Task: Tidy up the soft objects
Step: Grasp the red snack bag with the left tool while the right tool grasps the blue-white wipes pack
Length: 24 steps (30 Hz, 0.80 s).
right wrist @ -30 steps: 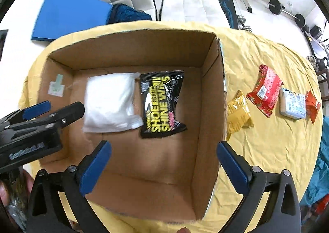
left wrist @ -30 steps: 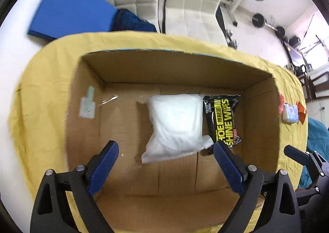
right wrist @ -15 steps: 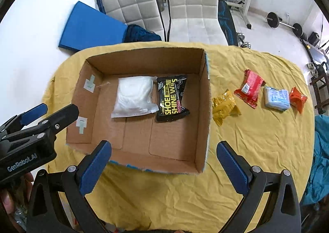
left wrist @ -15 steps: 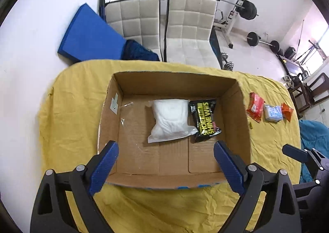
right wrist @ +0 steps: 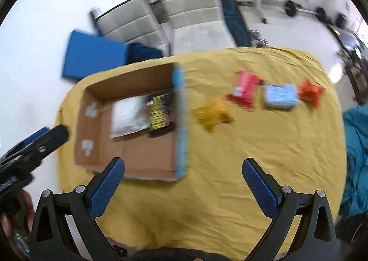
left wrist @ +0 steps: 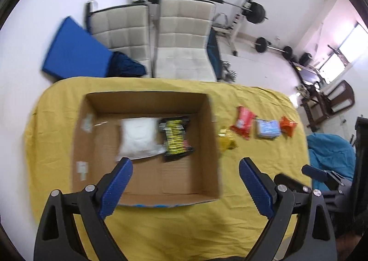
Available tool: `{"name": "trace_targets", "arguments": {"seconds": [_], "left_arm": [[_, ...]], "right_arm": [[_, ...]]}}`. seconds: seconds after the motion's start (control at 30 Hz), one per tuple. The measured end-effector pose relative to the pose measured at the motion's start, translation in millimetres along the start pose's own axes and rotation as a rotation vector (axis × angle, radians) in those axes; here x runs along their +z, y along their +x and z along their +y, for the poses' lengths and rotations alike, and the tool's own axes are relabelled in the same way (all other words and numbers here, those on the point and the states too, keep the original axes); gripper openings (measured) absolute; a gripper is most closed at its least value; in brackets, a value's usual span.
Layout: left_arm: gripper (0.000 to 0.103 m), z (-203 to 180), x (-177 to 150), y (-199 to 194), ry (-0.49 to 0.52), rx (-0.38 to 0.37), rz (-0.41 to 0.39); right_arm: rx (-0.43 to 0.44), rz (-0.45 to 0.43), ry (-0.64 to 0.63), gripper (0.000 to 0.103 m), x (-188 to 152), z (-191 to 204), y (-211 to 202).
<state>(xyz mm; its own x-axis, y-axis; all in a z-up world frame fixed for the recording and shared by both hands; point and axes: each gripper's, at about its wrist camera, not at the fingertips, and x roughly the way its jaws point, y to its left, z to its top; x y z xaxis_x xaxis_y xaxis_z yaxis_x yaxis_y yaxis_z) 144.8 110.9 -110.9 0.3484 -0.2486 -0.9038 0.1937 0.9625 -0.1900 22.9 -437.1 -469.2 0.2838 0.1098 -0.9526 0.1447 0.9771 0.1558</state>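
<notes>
An open cardboard box (left wrist: 147,100) (right wrist: 131,81) stands on a table under a yellow cloth (left wrist: 161,226) (right wrist: 253,146). Inside it lie a white soft pack (left wrist: 139,137) (right wrist: 128,117) and a black shoe-wipes packet (left wrist: 176,139) (right wrist: 159,112), side by side. To the right of the box, on the cloth, lie a yellow packet (left wrist: 226,141) (right wrist: 212,112), a red packet (left wrist: 242,121) (right wrist: 243,89), a pale blue pack (left wrist: 268,128) (right wrist: 280,96) and an orange packet (left wrist: 287,125) (right wrist: 311,91). My left gripper (left wrist: 185,165) hangs open high above the box. My right gripper (right wrist: 182,165) hangs open over the box's right wall, with nothing between its fingers.
Two white padded chairs (left wrist: 184,37) and a blue mat (left wrist: 73,53) stand behind the table. Weight equipment (left wrist: 253,12) fills the back right. A teal cloth (left wrist: 329,148) lies past the table's right edge. A hand (right wrist: 9,226) shows at the lower left of the right wrist view.
Both grippers have risen and pulled back from inside the box, so the whole box and table now show. The right wrist view has swung to the right, toward the packets. Both stayed open.
</notes>
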Motion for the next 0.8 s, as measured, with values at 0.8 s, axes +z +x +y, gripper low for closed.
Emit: {"name": "trace_targets", "arguments": {"seconds": [0.8], "left_arm": [[0.095,-136,68,255,0.111,0.104,0.311]], "right_arm": [[-0.212,0.496,-0.852,0.102,145,-188,258]]}}
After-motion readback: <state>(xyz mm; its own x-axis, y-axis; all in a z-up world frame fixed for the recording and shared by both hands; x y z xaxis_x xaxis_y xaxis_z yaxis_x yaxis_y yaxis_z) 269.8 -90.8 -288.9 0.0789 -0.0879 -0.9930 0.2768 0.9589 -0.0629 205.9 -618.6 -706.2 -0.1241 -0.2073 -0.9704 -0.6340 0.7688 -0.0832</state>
